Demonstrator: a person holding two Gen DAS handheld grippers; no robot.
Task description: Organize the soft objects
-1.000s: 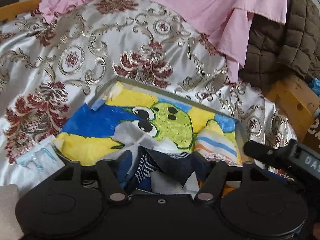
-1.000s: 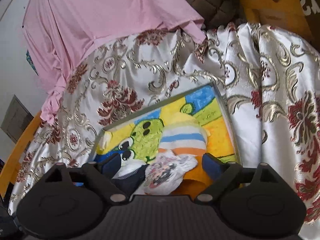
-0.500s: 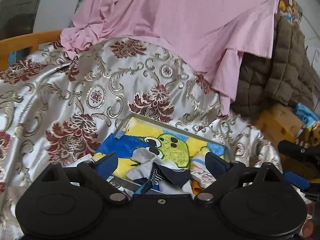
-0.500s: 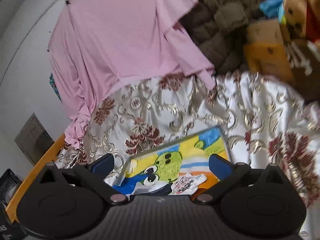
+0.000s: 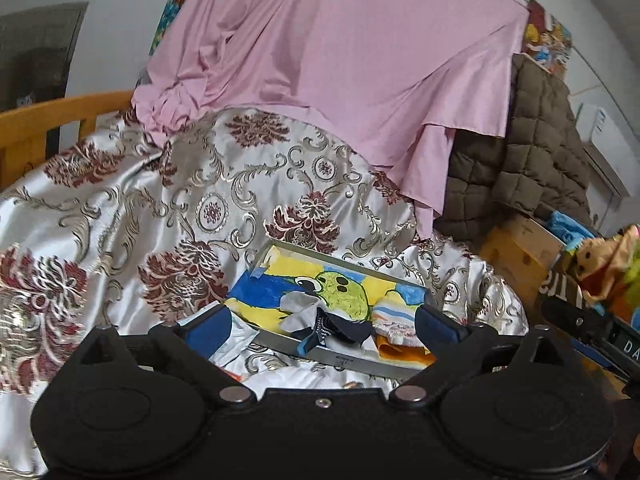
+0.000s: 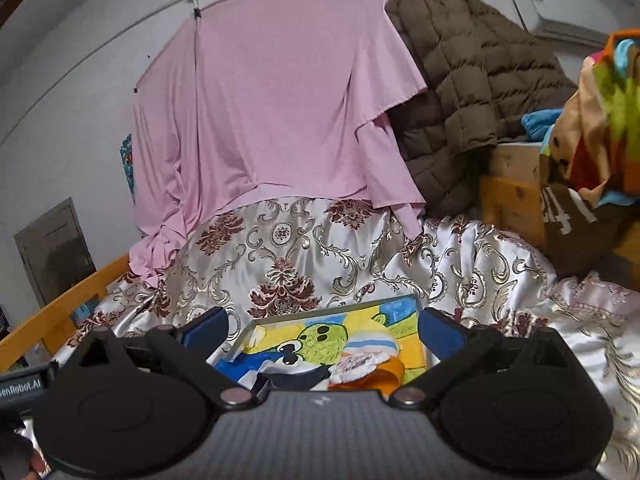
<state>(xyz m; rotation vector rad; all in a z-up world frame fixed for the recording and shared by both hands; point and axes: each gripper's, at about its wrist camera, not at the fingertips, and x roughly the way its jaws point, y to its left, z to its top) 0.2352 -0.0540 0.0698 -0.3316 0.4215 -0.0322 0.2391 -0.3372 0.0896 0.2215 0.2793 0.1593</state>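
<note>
Tray [image 5: 352, 358] on bed: holds dark sock [image 5: 340, 326], striped sock [image 6: 370, 346], white and orange pieces, possibly more beneath. My left tool [image 5: 322, 322] opening wide, nothing between; right tool [image 6: 322, 330] wide, empty. Next: lower squarely over one sock, pinch single layer, avoid snagging satin cover [image 5: 168, 208]

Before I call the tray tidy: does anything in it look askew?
Yes. In the tray, the navy sock lies crumpled and unfolded, its edge draped over the front rim; the striped sock beside it looks neater.
</note>
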